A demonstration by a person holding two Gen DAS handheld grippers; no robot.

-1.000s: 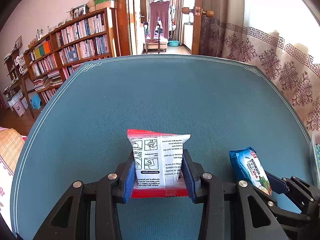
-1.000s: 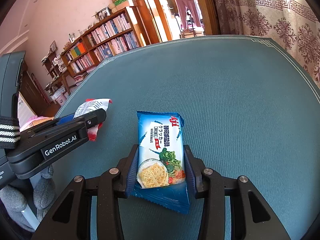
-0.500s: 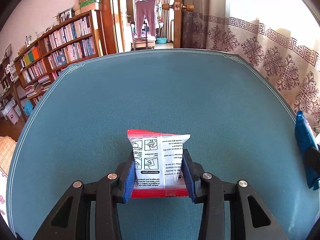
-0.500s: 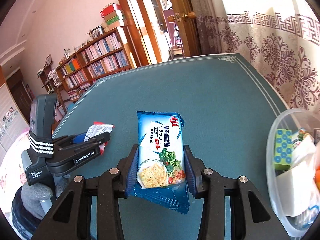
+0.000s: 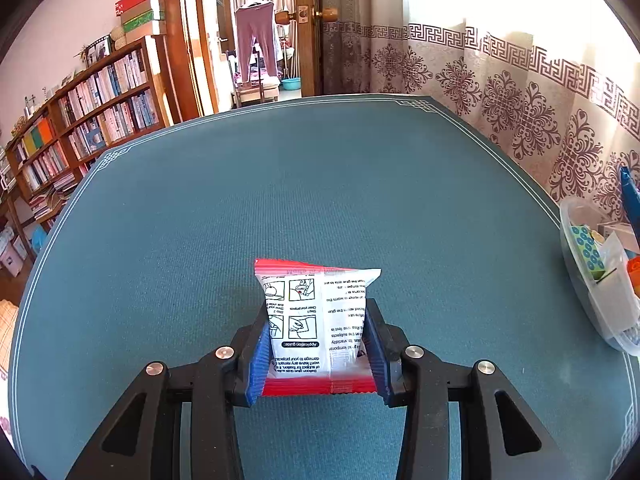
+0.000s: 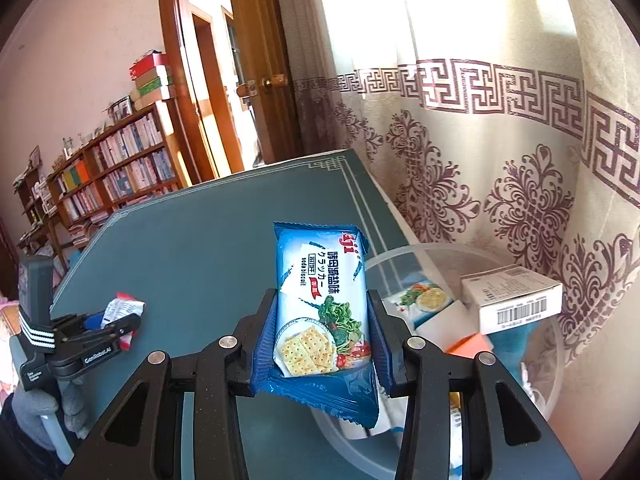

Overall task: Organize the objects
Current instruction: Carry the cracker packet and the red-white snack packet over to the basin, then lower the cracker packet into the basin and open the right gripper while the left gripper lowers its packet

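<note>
My left gripper (image 5: 316, 320) is shut on a white and red packet (image 5: 316, 312) with printed instructions, held above the blue table (image 5: 280, 200). My right gripper (image 6: 322, 316) is shut on a blue soda cracker pack (image 6: 322, 300) and holds it above the near left rim of a clear plastic bin (image 6: 420, 250). The bin also shows at the right edge of the left wrist view (image 5: 592, 308). The left gripper with its packet (image 6: 120, 310) appears at the left of the right wrist view.
The bin holds a white barcoded box (image 6: 512, 296), another cracker pack (image 6: 424, 300), an orange item (image 6: 468, 344) and a green dotted box (image 5: 586, 252). A patterned curtain (image 6: 520, 160) hangs behind the table. A bookshelf (image 5: 80, 128) and an open door stand far back.
My right gripper has carried the cracker pack to the right, from over the table to over the bin. My left gripper has turned right with its packet, and the bin has come into its view.
</note>
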